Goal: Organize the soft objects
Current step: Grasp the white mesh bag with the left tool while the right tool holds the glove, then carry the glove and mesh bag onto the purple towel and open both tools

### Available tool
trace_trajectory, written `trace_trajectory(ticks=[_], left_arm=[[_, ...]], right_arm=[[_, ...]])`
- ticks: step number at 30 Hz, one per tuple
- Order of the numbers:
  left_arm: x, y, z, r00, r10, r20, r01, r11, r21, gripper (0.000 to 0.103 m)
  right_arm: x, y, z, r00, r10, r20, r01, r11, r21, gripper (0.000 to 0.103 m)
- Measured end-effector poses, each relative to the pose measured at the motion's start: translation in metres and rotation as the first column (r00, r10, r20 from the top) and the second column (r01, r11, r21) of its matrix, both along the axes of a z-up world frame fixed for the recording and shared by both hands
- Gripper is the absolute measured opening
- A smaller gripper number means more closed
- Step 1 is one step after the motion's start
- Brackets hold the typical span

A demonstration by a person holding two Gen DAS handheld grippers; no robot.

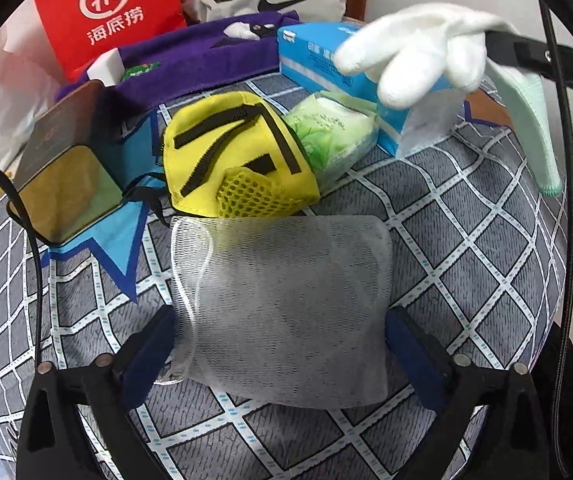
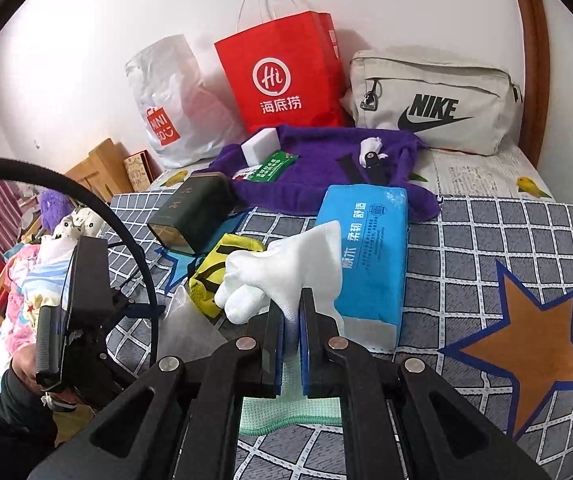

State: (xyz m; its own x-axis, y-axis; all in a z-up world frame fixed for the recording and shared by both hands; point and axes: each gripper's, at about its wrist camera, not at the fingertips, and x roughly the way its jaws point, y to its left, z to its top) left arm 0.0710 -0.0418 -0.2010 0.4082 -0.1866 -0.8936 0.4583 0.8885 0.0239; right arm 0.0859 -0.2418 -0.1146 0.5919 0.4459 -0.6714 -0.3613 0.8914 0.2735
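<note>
On a checked bed, the left gripper (image 1: 280, 344) spreads wide-open jaws around a flat mesh bag (image 1: 282, 304) without pressing it, while the right gripper (image 2: 291, 320), clamped on a white glove (image 2: 286, 272), risks snagging neighbouring clutter.

Your white glove (image 2: 286, 268) hides the middle of the yellow pouch (image 2: 222, 268) and the blue tissue pack's (image 2: 370, 256) left edge; the mesh bag (image 1: 282, 308) perhaps holds something, too hazy to tell.
</note>
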Motion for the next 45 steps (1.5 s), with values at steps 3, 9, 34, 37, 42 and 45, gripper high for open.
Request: trace_trajectory(ticks=[3,9,34,37,42,45], left_arm=[[-0.003,0.001,0.007,1.0,0.011,0.022,-0.011,1.0,-0.009,0.068],[-0.001,0.013,0.016,1.0,0.012,0.015,-0.012,0.999,-0.032,0.029],[0.052,0.08,0.095,0.983,0.159,0.09,-0.131,0.958,-0.257,0.014],[0.067,0.086,0.102,0.979,0.177,0.099,-0.145,0.952,-0.269,0.014],[0.097,0.092,0.112,0.971,0.213,0.11,-0.175,0.944,-0.281,0.014],[0.115,0.096,0.113,0.967,0.236,0.1,-0.201,0.939,-0.279,0.014]], right_arm=[[0.0,-0.001,-0.002,1.0,-0.001,-0.006,0.001,1.0,-0.006,0.007],[0.0,0.0,-0.003,1.0,0.008,-0.008,-0.008,1.0,-0.006,0.007],[0.035,0.01,0.027,0.998,0.042,0.043,-0.042,0.999,-0.007,0.007],[0.045,0.007,0.034,0.998,0.036,0.058,-0.036,0.999,-0.004,0.007],[0.068,0.006,0.043,0.996,0.042,0.075,-0.042,0.999,-0.008,0.007],[0.087,0.008,0.047,0.992,0.046,0.119,-0.044,0.999,-0.014,0.007]])
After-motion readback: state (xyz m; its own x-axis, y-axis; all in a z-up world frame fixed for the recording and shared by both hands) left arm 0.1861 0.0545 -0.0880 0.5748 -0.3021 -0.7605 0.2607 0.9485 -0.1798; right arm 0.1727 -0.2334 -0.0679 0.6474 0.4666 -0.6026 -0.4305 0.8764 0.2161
